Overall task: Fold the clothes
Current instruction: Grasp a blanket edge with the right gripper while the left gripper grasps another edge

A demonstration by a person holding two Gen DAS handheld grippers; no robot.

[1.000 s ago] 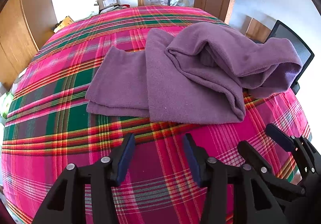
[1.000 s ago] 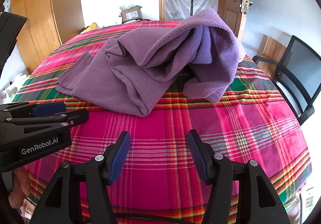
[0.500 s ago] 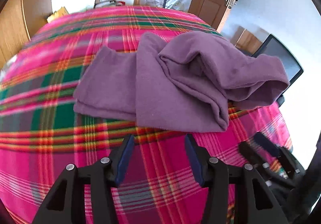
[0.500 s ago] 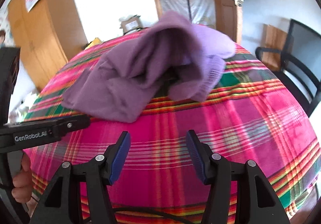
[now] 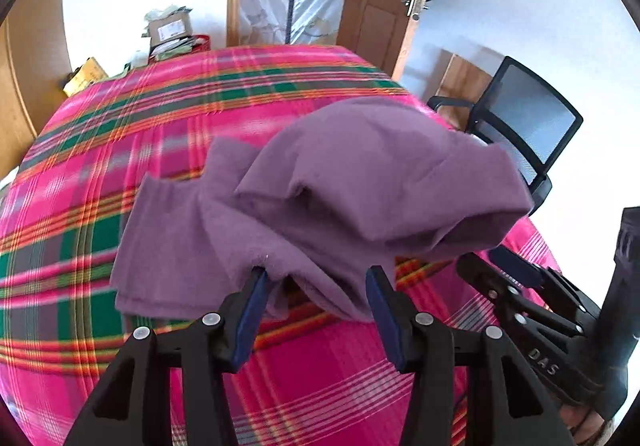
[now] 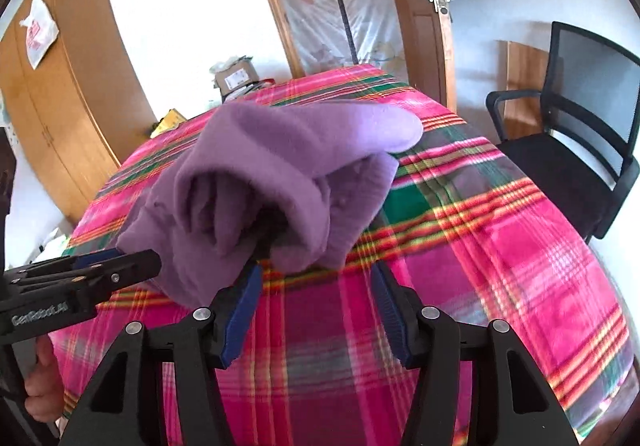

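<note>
Left wrist view: the purple fleece garment (image 5: pixel 352 206) lies bunched on the plaid bedspread (image 5: pixel 120 150), part flat and layered on the side toward the wooden wardrobe, part heaped into a rolled hump on the side toward the black chair (image 5: pixel 524 126). The left gripper (image 5: pixel 316 286) stands wide, nothing between its pads, with the garment's near hem right at its fingertips; the left pad touches or nearly touches the fabric's edge. The right gripper (image 5: pixel 504 266) shows at the chair side of the garment, close under the overhanging hump; whether its jaws are apart is hard to tell here.

Right wrist view: the garment (image 6: pixel 280 182) rises as a loose roll with an open, tube-like end facing the camera, its folds hanging down to the bedspread (image 6: pixel 480 246). The right gripper (image 6: pixel 316 282) is spread wide and holds nothing, the garment's lowest fold just beyond its tips. The left gripper (image 6: pixel 120 266) reaches in from the wardrobe side, against the garment's lower flank.

The fabric looks thick, soft and light, probably fleece: it should drape and slump rather than hold a crease, and its nap should give the pads good friction. Several layers sit together at the near edge, so a pinch there may catch more than one ply. A hem or corner where a single edge shows looks the safer hold.
</note>
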